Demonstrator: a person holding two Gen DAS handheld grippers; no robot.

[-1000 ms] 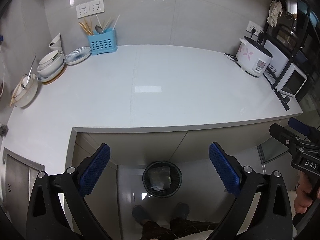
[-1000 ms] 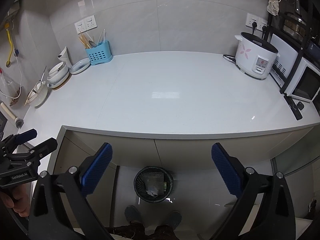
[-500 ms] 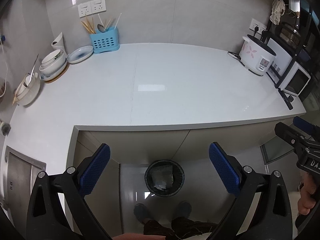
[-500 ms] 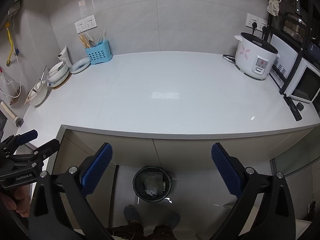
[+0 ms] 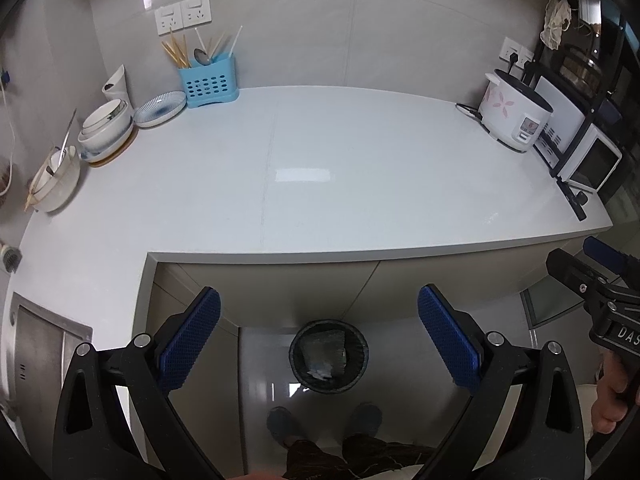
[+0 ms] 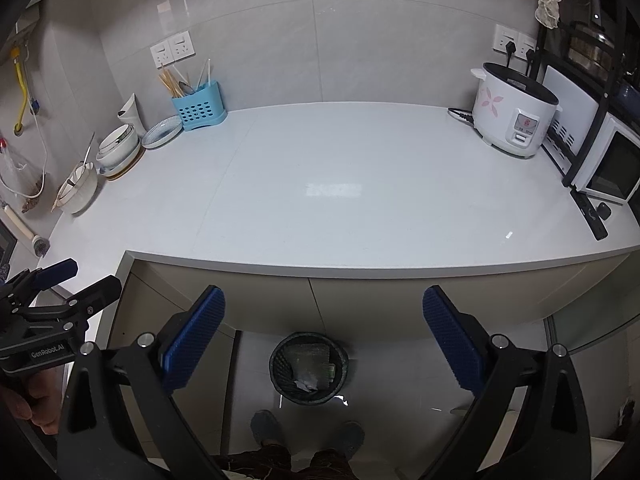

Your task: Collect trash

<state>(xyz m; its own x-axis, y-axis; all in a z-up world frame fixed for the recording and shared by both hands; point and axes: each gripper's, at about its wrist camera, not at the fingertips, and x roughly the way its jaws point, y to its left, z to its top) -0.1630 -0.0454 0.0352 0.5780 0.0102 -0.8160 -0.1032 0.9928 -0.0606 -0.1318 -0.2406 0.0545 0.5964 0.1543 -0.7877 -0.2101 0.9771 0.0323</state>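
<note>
A round black mesh trash bin (image 5: 329, 356) stands on the floor below the counter's front edge, with a bag and crumpled scraps inside; it also shows in the right wrist view (image 6: 309, 369). My left gripper (image 5: 319, 334) is open and empty, held high above the bin. My right gripper (image 6: 323, 338) is open and empty, also above the bin. Each gripper shows at the edge of the other's view: the right one (image 5: 600, 280), the left one (image 6: 56, 292). No loose trash shows on the white counter (image 5: 320, 168).
A blue utensil holder (image 5: 208, 82), stacked bowls (image 5: 106, 124) and a plate (image 5: 160, 104) stand at the back left. A rice cooker (image 5: 514, 114) and a microwave rack (image 5: 588, 152) stand at the right. A sink (image 5: 36, 360) lies at the lower left. The person's feet (image 5: 324, 420) are by the bin.
Both grippers rose and drew back slightly; the counter sits a little lower in view. Both stay open and empty.
</note>
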